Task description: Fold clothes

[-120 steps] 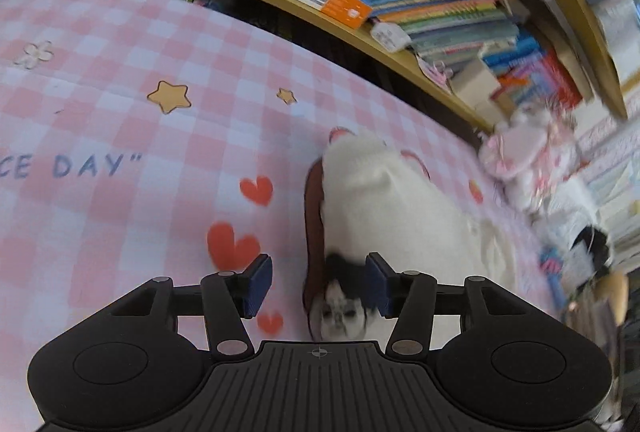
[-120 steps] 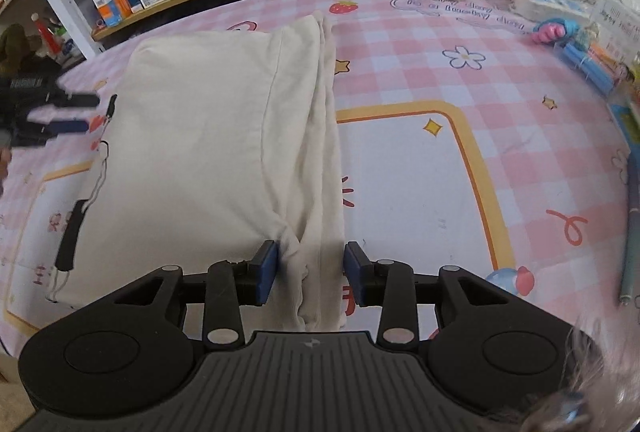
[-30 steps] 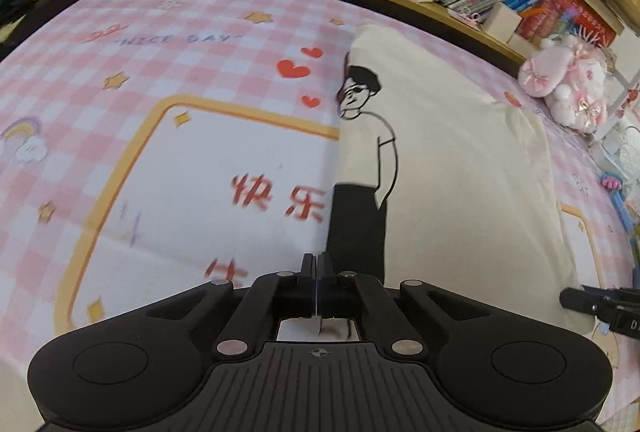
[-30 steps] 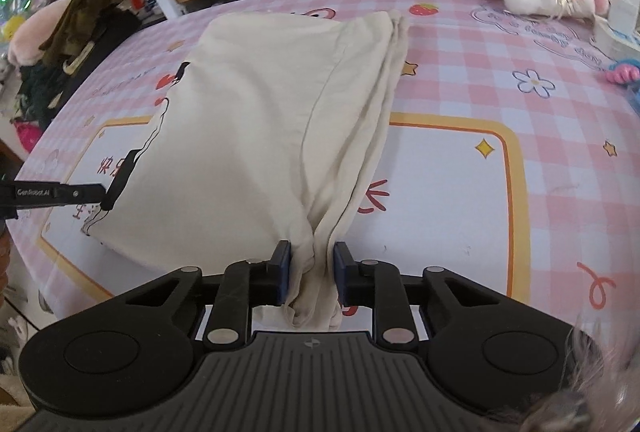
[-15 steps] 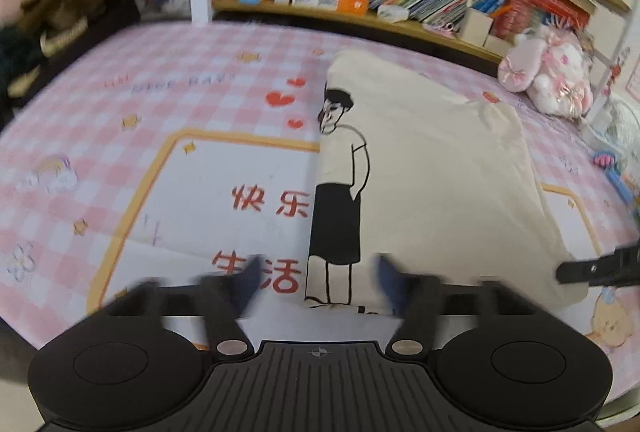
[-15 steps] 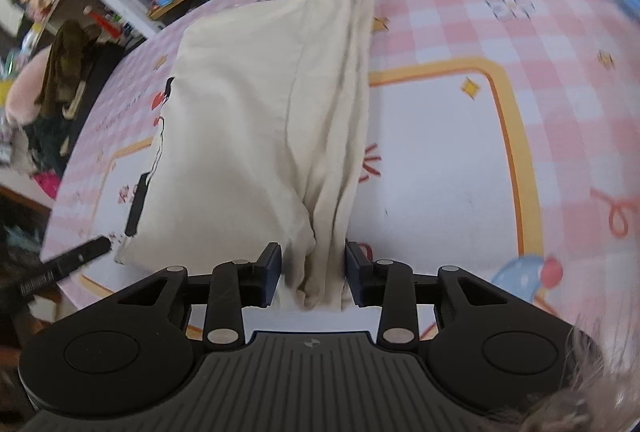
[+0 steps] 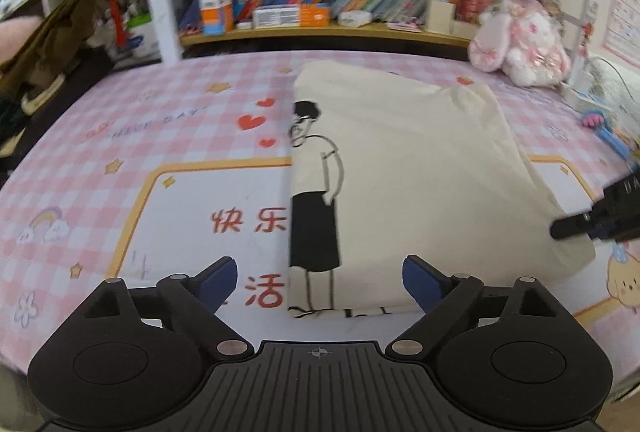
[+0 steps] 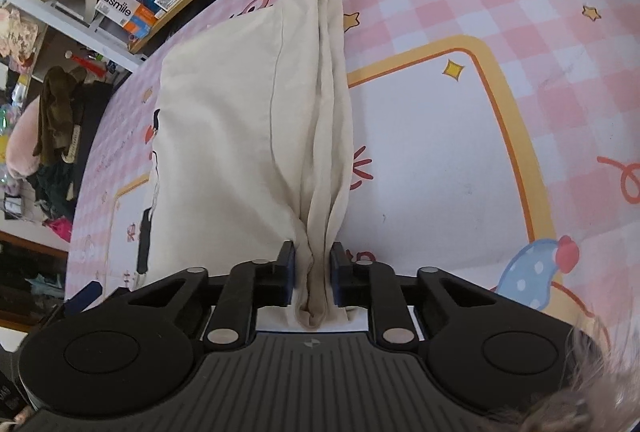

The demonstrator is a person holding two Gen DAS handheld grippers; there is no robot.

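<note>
Right hand-held gripper point(image 8: 313, 274) closing on the cream shirt's point(image 8: 224, 136) bunched edge; left hand-held gripper point(image 7: 318, 282) opening, empty, shirt's underlayers hidden.

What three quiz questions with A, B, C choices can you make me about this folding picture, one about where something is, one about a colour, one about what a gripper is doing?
1. Where does the pink plush bunny sit?
A. At the table's far edge by the bookshelf
B. On top of the shirt
C. Between the left gripper's fingers

2. What colour is the T-shirt?
A. Blue
B. Cream
C. Green

3. What is between the right gripper's fingers?
A. Nothing
B. A book
C. The shirt's bunched edge

Answers:
1. A, the bunny sits beyond the shirt, next to the bookshelf.
2. B, the cloth is cream with a black-and-white drawn figure along one edge.
3. C, the jaws are closing with bunched cloth between them, while the left gripper, opening, holds nothing.
</note>
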